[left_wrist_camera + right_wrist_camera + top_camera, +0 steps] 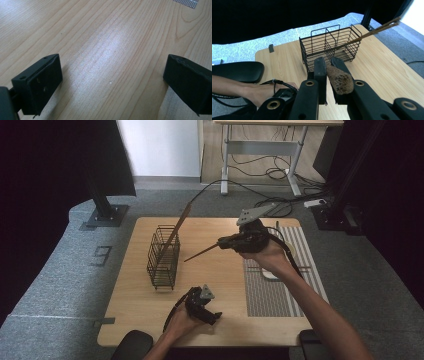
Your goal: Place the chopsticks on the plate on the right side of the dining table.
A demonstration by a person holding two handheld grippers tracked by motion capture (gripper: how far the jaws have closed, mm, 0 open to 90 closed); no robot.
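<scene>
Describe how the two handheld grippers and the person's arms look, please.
Both the left gripper and the right gripper are black, with two blocky jaws, a grey three-cornered plate on top and a trailing black cable. Brass-coloured rings mark the right gripper's jaw pivots. The forearms are bare, with no sleeves in view.

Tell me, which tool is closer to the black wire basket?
Left, but only slightly. The left tool rests open on the table just in front of the wire basket, toward its right. The right tool hovers farther right, gripping a wooden stick aimed at it.
</scene>
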